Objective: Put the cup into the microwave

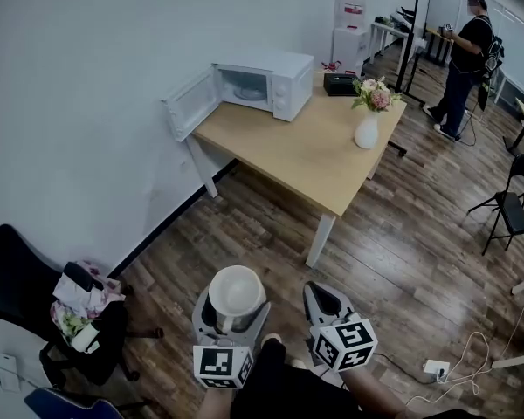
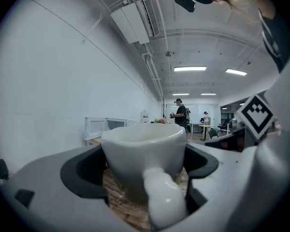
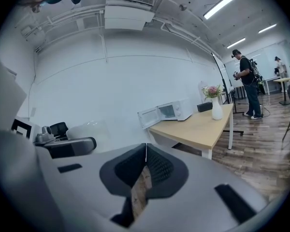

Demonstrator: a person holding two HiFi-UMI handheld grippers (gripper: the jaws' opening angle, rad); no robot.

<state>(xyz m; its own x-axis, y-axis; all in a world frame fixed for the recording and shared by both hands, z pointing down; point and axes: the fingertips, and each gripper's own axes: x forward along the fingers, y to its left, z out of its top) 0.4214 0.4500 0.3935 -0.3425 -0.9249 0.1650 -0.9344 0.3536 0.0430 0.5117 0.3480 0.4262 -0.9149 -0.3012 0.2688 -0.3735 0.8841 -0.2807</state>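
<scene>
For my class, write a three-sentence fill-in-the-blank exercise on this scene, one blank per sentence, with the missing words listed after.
1. The left claw grips the white cup, while the right claw is shut and holds ____.
2. On the table, the door of the microwave stands ____.
3. The flowers on that table stand in a white ____.

Missing words: nothing; open; vase

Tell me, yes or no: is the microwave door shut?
No, the microwave has its door swung wide open, with the cavity showing.
</scene>
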